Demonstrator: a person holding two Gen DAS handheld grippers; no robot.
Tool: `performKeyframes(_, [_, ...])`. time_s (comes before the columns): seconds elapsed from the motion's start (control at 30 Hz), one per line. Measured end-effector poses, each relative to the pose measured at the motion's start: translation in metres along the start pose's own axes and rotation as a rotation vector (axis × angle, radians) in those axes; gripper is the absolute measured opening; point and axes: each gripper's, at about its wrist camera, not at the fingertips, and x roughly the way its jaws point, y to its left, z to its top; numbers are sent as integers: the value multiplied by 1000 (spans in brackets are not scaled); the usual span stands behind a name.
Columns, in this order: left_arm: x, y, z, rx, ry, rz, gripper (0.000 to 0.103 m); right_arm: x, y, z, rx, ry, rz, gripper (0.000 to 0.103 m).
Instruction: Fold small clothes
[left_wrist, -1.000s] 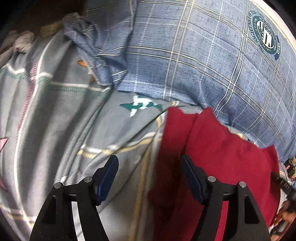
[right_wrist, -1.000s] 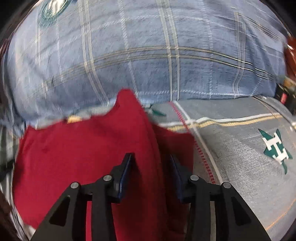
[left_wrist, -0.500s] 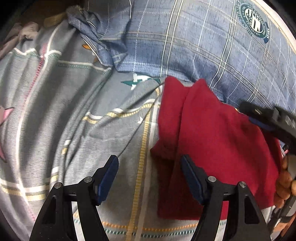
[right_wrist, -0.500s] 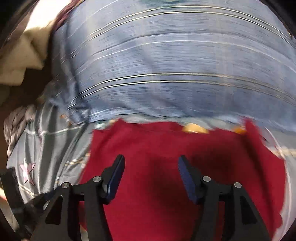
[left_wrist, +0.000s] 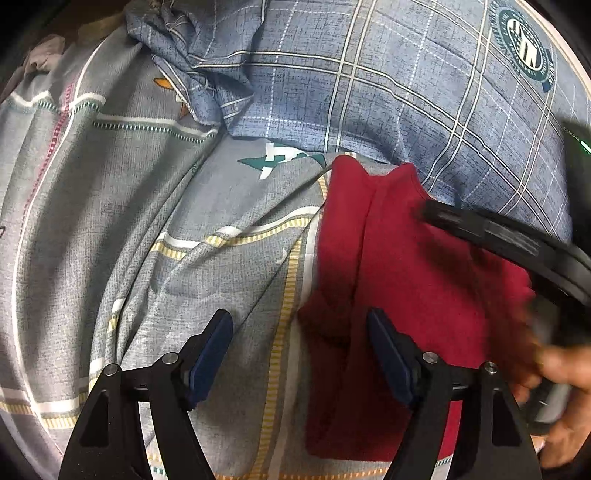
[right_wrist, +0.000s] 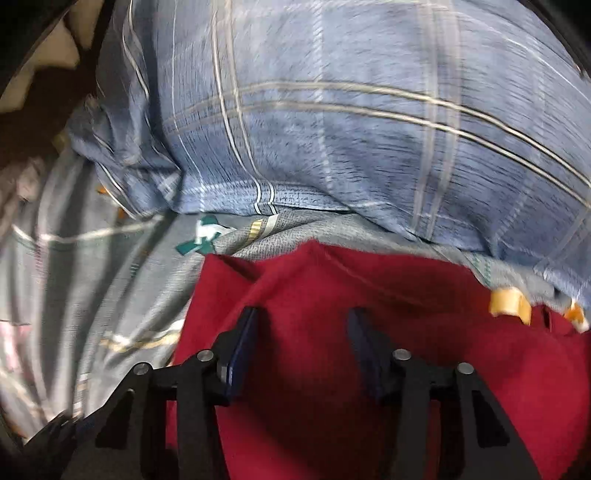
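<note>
A dark red garment (left_wrist: 402, 273) lies folded on the grey patterned bedsheet (left_wrist: 147, 229), with a lengthwise fold ridge. My left gripper (left_wrist: 299, 354) is open and empty, above the garment's left edge; its right finger is over the red cloth, its left finger over the sheet. My right gripper (right_wrist: 301, 350) is open and empty, hovering over the red garment (right_wrist: 369, 317). The right gripper's black fingers (left_wrist: 498, 236) reach over the garment from the right in the left wrist view.
A large blue plaid pillow (left_wrist: 406, 92) lies just behind the garment, and also fills the top of the right wrist view (right_wrist: 351, 129). A crumpled pale cloth (left_wrist: 40, 59) lies at the far left. The person's hand (left_wrist: 561, 373) shows at the right edge.
The right gripper opened off the red cloth, then swung left over the garment, its jaws a little narrower now. The left gripper pulled back slightly and stayed open.
</note>
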Motion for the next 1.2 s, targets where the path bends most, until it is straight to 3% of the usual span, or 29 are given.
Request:
performKeyframes(0.1, [1, 2, 1, -8, 1, -4, 76, -45, -44, -24, 26, -85, -13, 57])
performKeyframes(0.2, [0, 1, 0, -7, -2, 1, 76, -84, -107, -49, 109, -143, -128, 59])
performKeyframes(0.3, [1, -2, -1, 3, -11, 16, 76, -120, -178, -74, 270, -186, -203, 61])
performKeyframes(0.4, [1, -4, -2, 9, -15, 23, 76, -132, -224, -85, 388, -199, -209, 59])
performKeyframes(0.5, [1, -4, -4, 14, -22, 30, 78, -115, -255, -91, 485, -165, -130, 59])
performKeyframes(0.6, [2, -2, -3, 18, -22, 29, 78, -124, -240, -84, 445, -151, -164, 61])
performKeyframes(0.77, [-1, -2, -3, 36, -28, 34, 78, -144, -190, -72, 352, -195, -98, 66])
performKeyframes(0.93, [-11, -3, -5, 59, -61, 48, 78, -122, -119, -52, 208, -140, -18, 66])
performKeyframes(1.1, [-13, 2, -6, 56, -60, 43, 78, -73, -42, -27, 91, -70, 65, 67])
performKeyframes(1.2, [-12, 6, -3, 46, -56, 46, 78, -47, -11, -14, 44, -38, 63, 68])
